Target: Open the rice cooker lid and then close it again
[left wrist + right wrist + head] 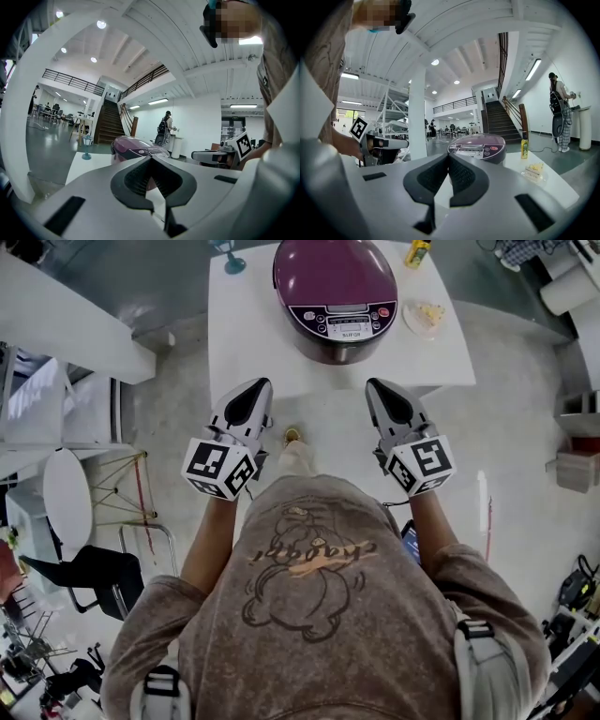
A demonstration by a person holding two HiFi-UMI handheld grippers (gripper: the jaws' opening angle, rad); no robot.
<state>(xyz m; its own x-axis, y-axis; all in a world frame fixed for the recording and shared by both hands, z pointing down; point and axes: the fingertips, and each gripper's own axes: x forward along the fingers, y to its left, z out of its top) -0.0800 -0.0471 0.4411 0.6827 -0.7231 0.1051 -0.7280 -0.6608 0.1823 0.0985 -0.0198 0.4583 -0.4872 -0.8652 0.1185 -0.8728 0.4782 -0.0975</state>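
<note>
A purple rice cooker (335, 296) with its lid down stands near the front edge of a white table (246, 343); its control panel faces me. It also shows ahead in the left gripper view as the rice cooker (136, 147) and in the right gripper view as the rice cooker (478, 146). My left gripper (261, 385) hovers at the table's near edge, left of the cooker, shut on nothing. My right gripper (372, 386) is level with it on the right, jaws together and empty. Neither touches the cooker.
On the table sit a small teal goblet (230, 259) at the back left, a yellow bottle (418, 251) and a plate of food (425, 317) right of the cooker. A round white table and black chair (80, 570) stand on the floor at left.
</note>
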